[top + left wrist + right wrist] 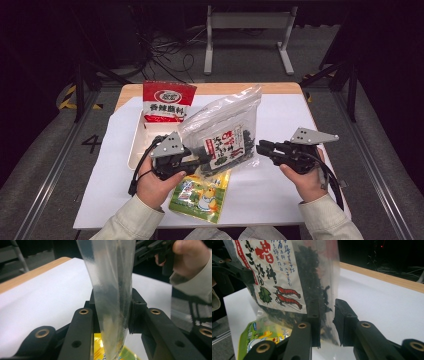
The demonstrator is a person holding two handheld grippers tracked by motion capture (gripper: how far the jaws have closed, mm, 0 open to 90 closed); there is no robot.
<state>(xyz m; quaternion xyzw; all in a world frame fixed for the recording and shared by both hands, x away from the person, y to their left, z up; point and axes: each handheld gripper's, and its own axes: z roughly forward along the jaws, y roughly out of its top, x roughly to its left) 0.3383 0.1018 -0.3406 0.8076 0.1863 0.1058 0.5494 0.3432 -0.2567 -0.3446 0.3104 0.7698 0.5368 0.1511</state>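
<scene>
While lifted, seaweed bag (227, 137) clamped in left hand-held gripper (197, 161) | right hand-held gripper (261, 147) apart at bag's edge

Left gripper (113, 315) — jaws clamped on clear plastic bag (110, 277), upright; white sheet (50, 295) beneath, yellow packet (98, 342) below; other hand (190, 257) beyond.

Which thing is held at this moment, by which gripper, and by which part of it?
The left gripper holds the clear bag of dark seaweed by its lower left edge. The right gripper has its jaws open around the bag's other edge, not pressing.
</scene>
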